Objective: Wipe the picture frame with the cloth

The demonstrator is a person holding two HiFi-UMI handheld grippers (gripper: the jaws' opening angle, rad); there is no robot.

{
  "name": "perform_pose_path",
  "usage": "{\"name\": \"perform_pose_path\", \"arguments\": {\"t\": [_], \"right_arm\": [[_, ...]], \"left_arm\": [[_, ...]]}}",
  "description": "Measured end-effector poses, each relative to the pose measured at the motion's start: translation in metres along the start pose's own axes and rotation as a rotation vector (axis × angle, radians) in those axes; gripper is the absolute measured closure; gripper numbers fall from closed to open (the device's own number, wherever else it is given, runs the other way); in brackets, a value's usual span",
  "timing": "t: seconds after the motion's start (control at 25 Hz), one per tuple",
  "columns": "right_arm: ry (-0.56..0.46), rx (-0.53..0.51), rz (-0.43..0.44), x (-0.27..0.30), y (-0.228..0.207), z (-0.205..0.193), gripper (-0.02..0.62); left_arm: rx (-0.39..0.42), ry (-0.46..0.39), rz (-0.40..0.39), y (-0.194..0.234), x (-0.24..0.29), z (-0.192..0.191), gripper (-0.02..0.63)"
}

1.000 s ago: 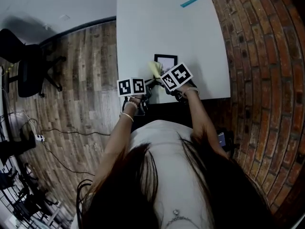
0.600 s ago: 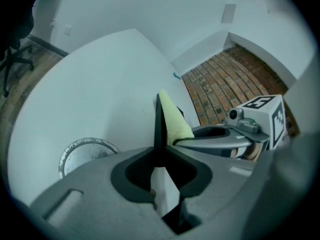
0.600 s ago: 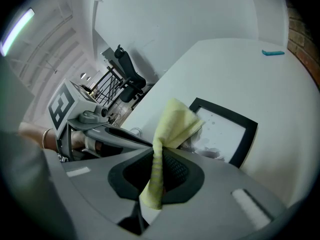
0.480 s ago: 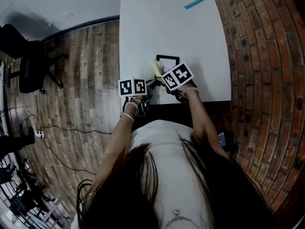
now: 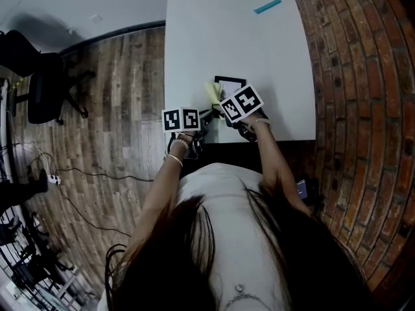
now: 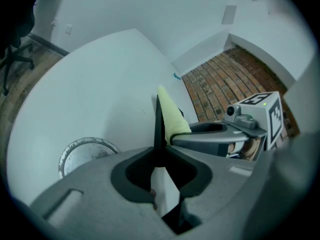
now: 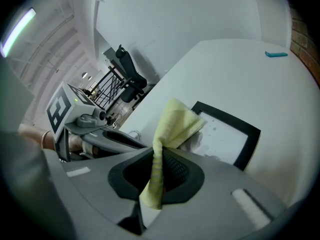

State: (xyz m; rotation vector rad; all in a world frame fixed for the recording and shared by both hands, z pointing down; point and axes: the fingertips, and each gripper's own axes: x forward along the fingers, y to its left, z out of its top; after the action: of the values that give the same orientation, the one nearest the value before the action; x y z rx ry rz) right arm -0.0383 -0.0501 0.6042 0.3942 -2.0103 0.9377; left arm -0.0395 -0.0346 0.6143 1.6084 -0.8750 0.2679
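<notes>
The left gripper (image 6: 159,153) has its fingers pinched on the thin dark edge of the picture frame (image 7: 251,136), which appears edge-on at the centre of the left gripper view. The right gripper (image 7: 159,160) has its fingers pressed on the yellow cloth (image 7: 174,121). The cloth's free end lies against the frame's left corner. In the head view, the frame shows near the lower edge of the white counter (image 5: 227,37).

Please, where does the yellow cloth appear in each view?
Head view: centre, cloth just left of the picture frame.
Left gripper view: centre, right of the edge-on frame.
Right gripper view: lower centre, over the frame's left corner.
Shared landmark: the black frame.
</notes>
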Motion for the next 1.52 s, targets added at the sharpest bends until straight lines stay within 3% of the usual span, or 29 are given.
{"name": "perform_pose_path", "arguments": {"t": [1.52], "right_arm": [[0.001,0.015,0.001,0.004,-0.013,0.017,0.560]], "left_arm": [[-0.020,0.022,-0.016,-0.001,0.000,-0.001,0.540]]}}
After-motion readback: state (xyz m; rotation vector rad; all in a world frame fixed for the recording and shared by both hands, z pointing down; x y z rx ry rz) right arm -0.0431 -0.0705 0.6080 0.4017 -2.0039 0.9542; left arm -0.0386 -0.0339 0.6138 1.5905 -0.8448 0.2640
